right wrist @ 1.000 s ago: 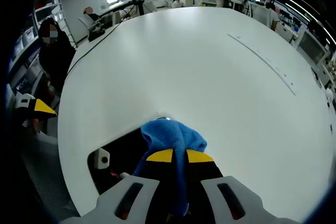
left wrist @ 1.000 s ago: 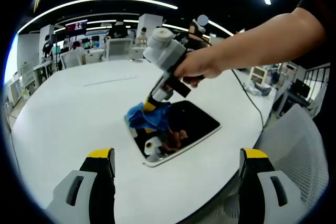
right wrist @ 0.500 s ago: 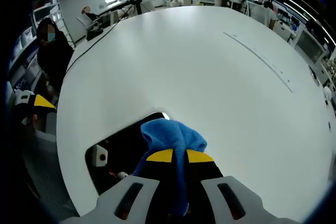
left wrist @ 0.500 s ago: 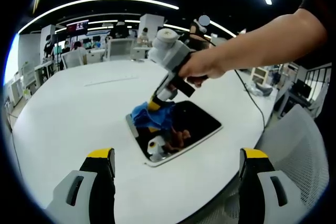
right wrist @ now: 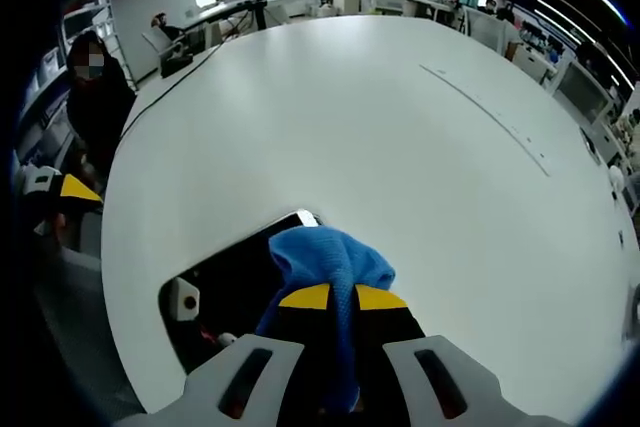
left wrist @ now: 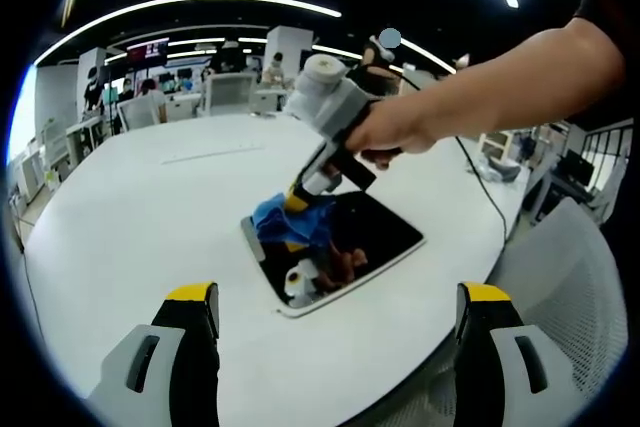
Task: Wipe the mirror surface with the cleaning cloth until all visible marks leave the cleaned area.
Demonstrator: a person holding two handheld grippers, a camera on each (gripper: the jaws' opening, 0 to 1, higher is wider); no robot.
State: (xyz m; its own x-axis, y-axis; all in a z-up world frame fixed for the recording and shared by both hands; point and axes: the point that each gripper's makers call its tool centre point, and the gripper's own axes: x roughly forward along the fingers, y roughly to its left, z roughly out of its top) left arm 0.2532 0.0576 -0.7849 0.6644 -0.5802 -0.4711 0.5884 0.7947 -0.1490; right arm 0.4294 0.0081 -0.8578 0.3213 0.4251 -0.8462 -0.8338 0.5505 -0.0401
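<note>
A dark rectangular mirror (left wrist: 345, 247) lies flat on the round white table (left wrist: 130, 217), reflecting the right gripper and a hand. My right gripper (left wrist: 295, 199) is shut on a blue cleaning cloth (left wrist: 285, 227) and presses it onto the mirror's far-left part. In the right gripper view the cloth (right wrist: 330, 262) bunches over the yellow-tipped jaws of the right gripper (right wrist: 342, 298), with the mirror (right wrist: 235, 277) to their left. My left gripper (left wrist: 340, 307) hangs open above the table's near edge, short of the mirror, holding nothing.
A grey chair (left wrist: 560, 277) stands at the table's right edge. A cable (left wrist: 480, 187) runs across the table's right side. Desks, chairs and people fill the office behind (left wrist: 200, 77). A person (right wrist: 90, 97) stands by the table's far-left edge.
The right gripper has slid the cloth a little further onto the mirror, away from its far-left corner. The left gripper has stayed where it was.
</note>
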